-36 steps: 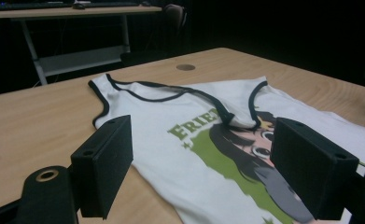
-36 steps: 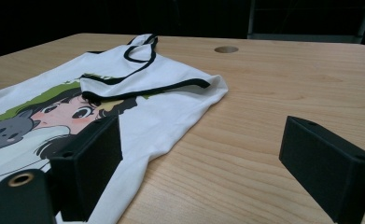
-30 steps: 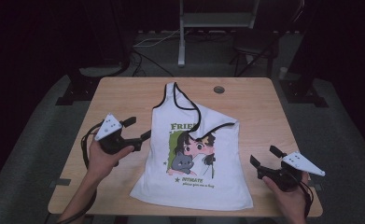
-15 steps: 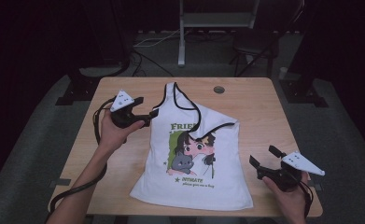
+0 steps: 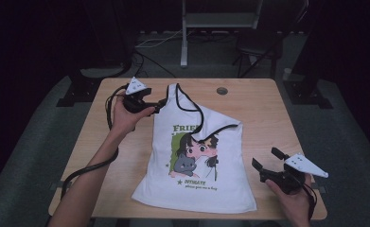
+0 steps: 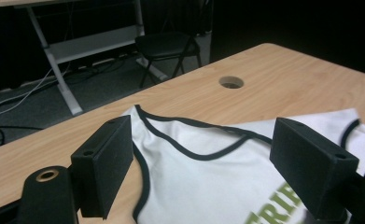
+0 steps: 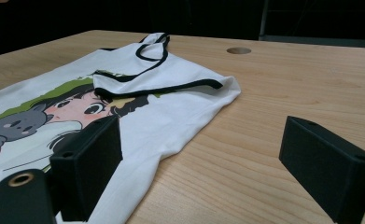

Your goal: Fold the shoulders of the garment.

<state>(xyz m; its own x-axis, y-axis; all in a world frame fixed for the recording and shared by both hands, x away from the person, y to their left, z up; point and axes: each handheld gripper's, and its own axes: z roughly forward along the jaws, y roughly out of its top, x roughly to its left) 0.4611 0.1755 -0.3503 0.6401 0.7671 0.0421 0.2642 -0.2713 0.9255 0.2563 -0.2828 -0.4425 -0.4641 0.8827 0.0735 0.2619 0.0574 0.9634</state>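
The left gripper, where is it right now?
In the high view the left gripper is at the table's far left, jaws open right beside the shirt's left strap, far from the right gripper at the near right edge.

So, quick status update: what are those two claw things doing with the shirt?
Left gripper open at white black-trimmed tank top strap. Right gripper open, beside hem, off cloth. One strap folded over print. Nothing in the way.
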